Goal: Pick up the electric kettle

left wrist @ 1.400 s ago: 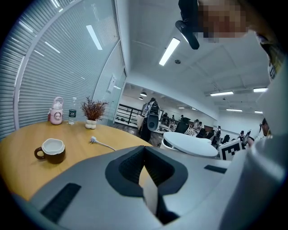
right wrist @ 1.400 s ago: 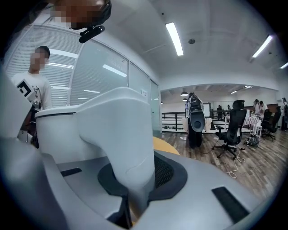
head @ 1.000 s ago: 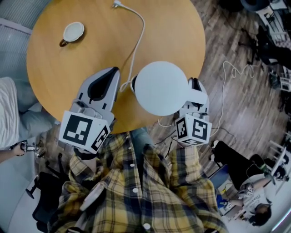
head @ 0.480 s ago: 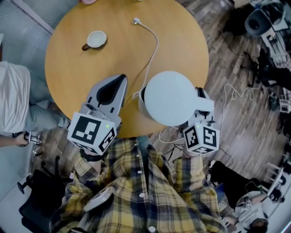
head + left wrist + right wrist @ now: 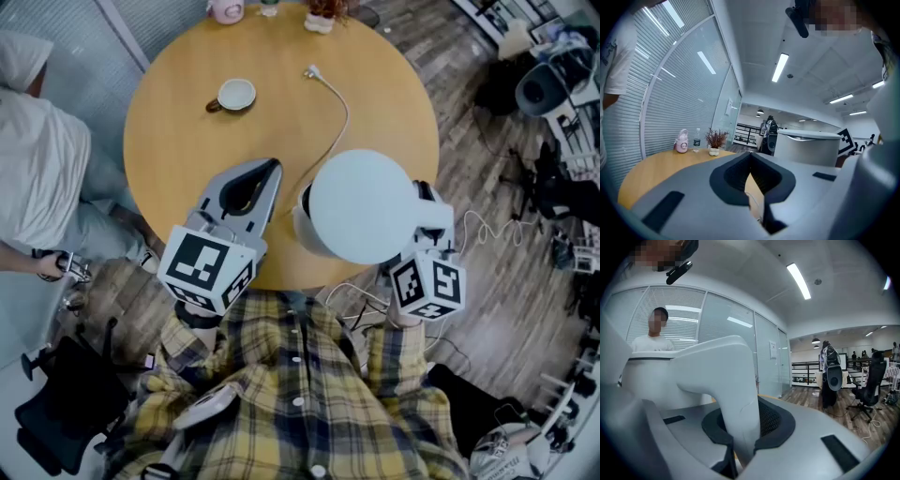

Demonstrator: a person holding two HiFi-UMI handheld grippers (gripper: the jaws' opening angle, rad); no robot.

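The white electric kettle [image 5: 361,206] hangs above the near edge of the round wooden table [image 5: 187,141], seen from above as a pale dome. My right gripper [image 5: 424,199] is shut on its handle [image 5: 736,394], which fills the gap between the jaws in the right gripper view, with the kettle's body [image 5: 651,380] to the left. My left gripper [image 5: 268,171] is just left of the kettle, apart from it, jaws together on nothing. In the left gripper view the left gripper [image 5: 752,164] shows only a thin slit, and the kettle [image 5: 806,147] stands to its right.
A white cord [image 5: 336,122] with a loose plug [image 5: 309,71] runs across the table and under the kettle. A cup [image 5: 234,94] sits further back, with a pink bottle [image 5: 225,9] and small plant [image 5: 323,11] at the far edge. A person in white [image 5: 37,159] stands left; office chairs [image 5: 553,84] right.
Both grippers have risen, and the kettle has come up with the right one and looks larger. The head view has shifted, so more of the far table edge shows.
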